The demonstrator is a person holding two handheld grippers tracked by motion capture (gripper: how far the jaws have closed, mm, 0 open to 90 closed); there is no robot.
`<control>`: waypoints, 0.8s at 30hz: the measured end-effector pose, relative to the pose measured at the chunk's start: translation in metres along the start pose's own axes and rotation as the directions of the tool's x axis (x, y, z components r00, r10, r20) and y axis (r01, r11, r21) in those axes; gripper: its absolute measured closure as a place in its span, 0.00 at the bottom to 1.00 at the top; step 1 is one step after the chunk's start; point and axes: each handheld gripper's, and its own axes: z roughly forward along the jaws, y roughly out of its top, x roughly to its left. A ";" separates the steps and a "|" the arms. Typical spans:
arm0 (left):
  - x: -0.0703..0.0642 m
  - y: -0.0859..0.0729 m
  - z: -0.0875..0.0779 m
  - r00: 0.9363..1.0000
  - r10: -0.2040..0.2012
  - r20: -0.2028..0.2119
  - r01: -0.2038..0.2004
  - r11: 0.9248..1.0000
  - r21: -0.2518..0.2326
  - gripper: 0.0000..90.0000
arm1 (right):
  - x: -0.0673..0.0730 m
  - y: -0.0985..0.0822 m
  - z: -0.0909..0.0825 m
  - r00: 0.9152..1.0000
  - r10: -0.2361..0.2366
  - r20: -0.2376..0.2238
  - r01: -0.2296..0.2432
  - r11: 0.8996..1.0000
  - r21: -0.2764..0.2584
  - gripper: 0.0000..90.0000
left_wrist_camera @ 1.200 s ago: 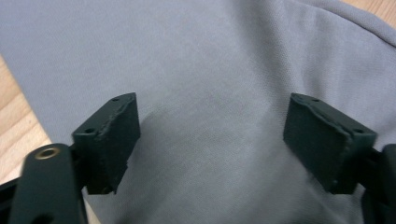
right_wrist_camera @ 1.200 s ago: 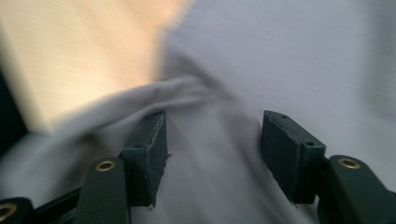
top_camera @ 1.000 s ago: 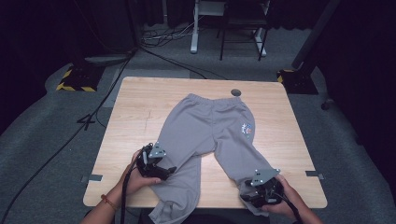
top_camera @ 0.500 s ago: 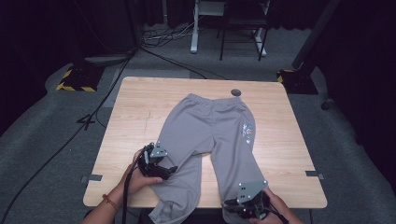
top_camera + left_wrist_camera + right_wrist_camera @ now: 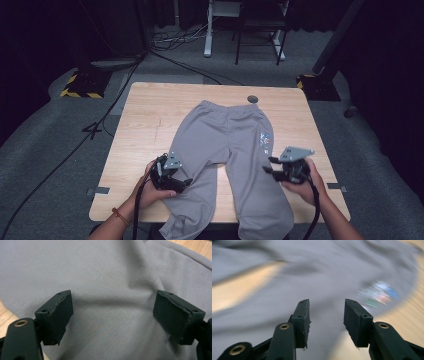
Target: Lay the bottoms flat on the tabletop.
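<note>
Grey sweatpants (image 5: 225, 145), spread flat and face up on the pale wooden counter (image 5: 145, 125). Waistband toward the far edge, both legs running back toward the person, cuffs hanging over the near edge. Soft matte knit, evenly grey, lightly rumpled around the crotch and along the left leg. Small multicoloured print (image 5: 265, 140) on the hip of the right leg, also seen as a blurred patch in the right gripper view (image 5: 380, 295). Wedge of bare wood between the two legs.

Left claw (image 5: 184, 183) low over the outer edge of the left leg, held in the left hand (image 5: 150, 190). In the left gripper view, jaws spread wide with grey cloth (image 5: 110, 290) lying across the gap beneath them; pads clear of the fabric, nothing pinched.

Right claw (image 5: 269, 166) lifted above the right leg, near the print, carried by the right hand (image 5: 300, 182). Jaws partly apart, having just been opening, with nothing between them; cloth beneath in the right gripper view strongly smeared by motion.

Around the counter: small dark round disc (image 5: 252, 99) on the wood just beyond the waistband, apart from the cloth. Grey carpeted floor (image 5: 60, 150) on all sides, black cables (image 5: 165, 55) trailing across it, yellow-and-black striped base (image 5: 80, 85) to the far left, white desk legs (image 5: 207, 30) and a dark chair frame (image 5: 257, 35) behind. Nothing lying on the sweatpants besides the claws above them.
</note>
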 end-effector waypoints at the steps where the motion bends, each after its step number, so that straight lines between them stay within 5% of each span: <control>1: -0.001 0.001 0.001 1.000 -0.003 0.003 0.003 1.000 -0.002 0.19 | -0.015 -0.001 0.009 0.999 0.028 0.042 -0.028 0.999 0.021 0.63; 4: -0.002 0.001 0.001 1.000 0.004 0.005 -0.004 1.000 0.000 0.19 | -0.051 -0.005 0.036 0.988 0.126 0.086 -0.131 0.990 0.049 0.60; 7: -0.002 0.001 0.001 1.000 0.005 0.005 -0.005 1.000 -0.001 0.19 | -0.062 -0.006 0.054 0.986 0.126 0.107 -0.135 0.987 0.087 0.57; 10: -0.002 0.001 0.001 1.000 0.005 0.005 -0.005 1.000 -0.001 0.19 | -0.071 -0.011 0.067 0.977 0.195 0.083 -0.202 0.975 0.095 0.55; 17: -0.003 0.003 0.000 1.000 0.006 -0.002 -0.006 1.000 0.023 0.19 | -0.077 -0.017 0.066 0.974 0.183 0.136 -0.199 0.973 0.119 0.61; 19: -0.006 0.008 -0.002 1.000 0.011 -0.006 -0.011 0.999 0.038 0.22 | -0.084 -0.020 0.062 0.963 0.158 0.218 -0.190 0.972 0.134 0.61; 24: -0.025 0.036 -0.007 0.996 0.068 0.059 -0.065 0.997 -0.045 0.25 | -0.102 -0.029 0.054 0.939 0.136 0.315 -0.193 0.968 0.159 0.61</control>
